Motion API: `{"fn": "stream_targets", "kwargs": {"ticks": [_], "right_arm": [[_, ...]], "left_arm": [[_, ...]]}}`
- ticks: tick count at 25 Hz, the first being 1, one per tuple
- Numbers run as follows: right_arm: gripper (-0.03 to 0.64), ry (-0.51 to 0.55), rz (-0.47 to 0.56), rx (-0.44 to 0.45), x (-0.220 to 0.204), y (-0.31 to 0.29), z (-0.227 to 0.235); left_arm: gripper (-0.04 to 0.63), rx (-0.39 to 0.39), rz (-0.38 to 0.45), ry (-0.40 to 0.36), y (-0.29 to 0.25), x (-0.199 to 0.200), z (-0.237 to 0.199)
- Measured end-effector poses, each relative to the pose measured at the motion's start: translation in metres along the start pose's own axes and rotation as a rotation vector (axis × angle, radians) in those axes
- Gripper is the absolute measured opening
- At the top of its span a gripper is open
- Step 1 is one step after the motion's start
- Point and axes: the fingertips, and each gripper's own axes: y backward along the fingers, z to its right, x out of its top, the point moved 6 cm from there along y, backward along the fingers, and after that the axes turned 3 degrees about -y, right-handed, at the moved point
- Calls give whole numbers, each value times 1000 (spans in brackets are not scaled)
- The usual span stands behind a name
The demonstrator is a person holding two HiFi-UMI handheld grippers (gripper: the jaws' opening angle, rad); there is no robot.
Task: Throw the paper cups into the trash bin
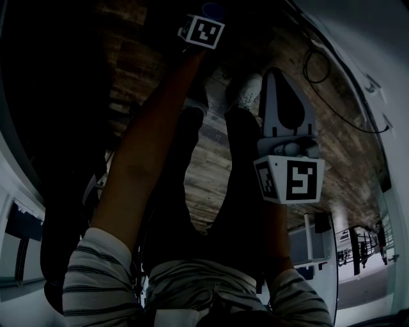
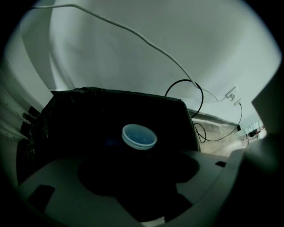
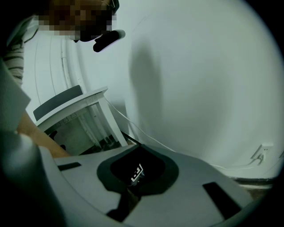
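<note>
A blue paper cup shows in the left gripper view with its mouth toward the camera, in front of the black-bagged trash bin. My left gripper stands open just short of the bin; the cup looks smaller than the gap between the jaws and touches neither. In the head view the same cup is a blue spot beyond the left gripper's marker cube. My right gripper hangs lower right over the floor, jaws shut and empty, also seen as the right gripper.
A white cable and a black looped cable run along the white wall to a socket. A white table stands by the wall. My legs and shoes are on the wooden floor.
</note>
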Motion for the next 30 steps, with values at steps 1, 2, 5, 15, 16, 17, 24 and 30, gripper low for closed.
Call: {"fn": "stream_targets", "kwargs": {"ticks": [1,2,5,15,16,17,24,30], "right_arm": [[11,-1,1,-1,0,0,0],[10,-2,2,-2,1,0,-1],[10,-2,5,0,3,1,-3],[11,7,15,7,13,13,-10],[9,9,15,7,16,16,-10],[9,10,15,6,18,18,-11],[10,12,33,10,38,38,-19],[9,30,55,19,61,59,-34]], "left_arm": [[304,3,1,0,1,0,0],[305,6,2,0,1,-1,-1],[305,10,4,9,5,-2,-4],[304,16,40,47,31,0,-3],[304,16,48,53,36,1,-1],[302,15,54,56,41,3,1],[278,8,96,91,84,13,11],[205,10,129,152,133,12,19]]}}
